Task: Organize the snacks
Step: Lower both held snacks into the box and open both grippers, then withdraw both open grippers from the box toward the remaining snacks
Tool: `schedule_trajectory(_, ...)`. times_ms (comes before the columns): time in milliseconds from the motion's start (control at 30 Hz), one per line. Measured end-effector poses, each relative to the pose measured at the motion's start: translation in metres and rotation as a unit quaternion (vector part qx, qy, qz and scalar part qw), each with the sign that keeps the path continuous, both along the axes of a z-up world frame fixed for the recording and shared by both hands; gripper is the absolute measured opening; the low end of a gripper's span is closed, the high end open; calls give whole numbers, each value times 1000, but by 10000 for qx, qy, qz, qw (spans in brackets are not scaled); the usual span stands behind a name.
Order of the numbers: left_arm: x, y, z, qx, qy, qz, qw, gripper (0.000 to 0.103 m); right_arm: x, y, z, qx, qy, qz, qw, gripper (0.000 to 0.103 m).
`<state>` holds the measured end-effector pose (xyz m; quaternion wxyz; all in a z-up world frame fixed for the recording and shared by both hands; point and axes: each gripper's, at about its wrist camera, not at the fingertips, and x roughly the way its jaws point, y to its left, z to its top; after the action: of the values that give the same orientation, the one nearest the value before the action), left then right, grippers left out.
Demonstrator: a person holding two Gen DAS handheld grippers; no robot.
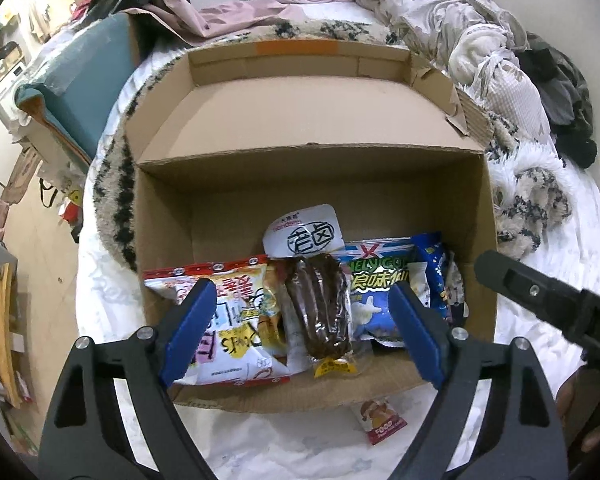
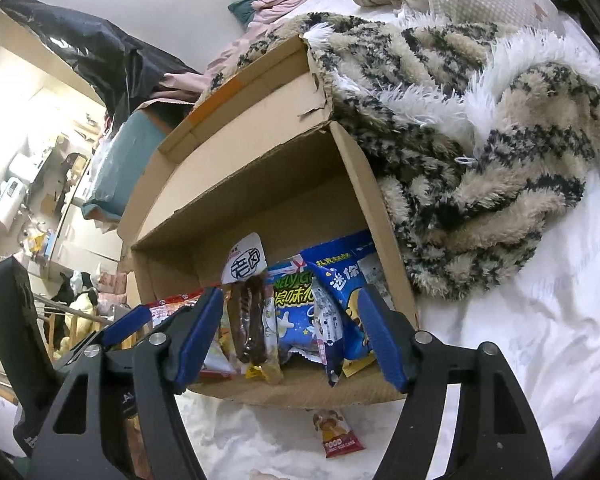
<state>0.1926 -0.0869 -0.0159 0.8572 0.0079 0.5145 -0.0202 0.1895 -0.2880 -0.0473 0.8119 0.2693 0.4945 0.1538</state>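
An open cardboard box (image 1: 172, 208) lies on the bed with several snack packs in its near end. My left gripper (image 1: 302, 296) hangs open over them. Below its gap lie a brown meat snack (image 1: 320, 308) and a red, white and yellow bag (image 1: 236, 320); the pads press on nothing. My right gripper (image 2: 291, 298) is open too, above a blue and green bag (image 2: 296, 312) and a dark blue pack (image 2: 340, 280) against the right box wall (image 2: 364, 200). A small red packet (image 2: 336, 436) lies on the sheet outside the box, in front of it.
A fuzzy beige and black blanket (image 2: 480, 168) is heaped against the box's right side. Crumpled bedding (image 1: 440, 12) fills the far end of the bed. A teal-covered box (image 1: 88, 80) stands at the left bed edge. The far half of the cardboard box has bare floor.
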Motion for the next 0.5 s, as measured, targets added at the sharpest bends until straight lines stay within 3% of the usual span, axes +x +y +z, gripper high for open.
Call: schedule_trajectory(500,-34,11,18,-54,-124,221,9997,85,-30,-12,18,-55,-89,-143,9998,73)
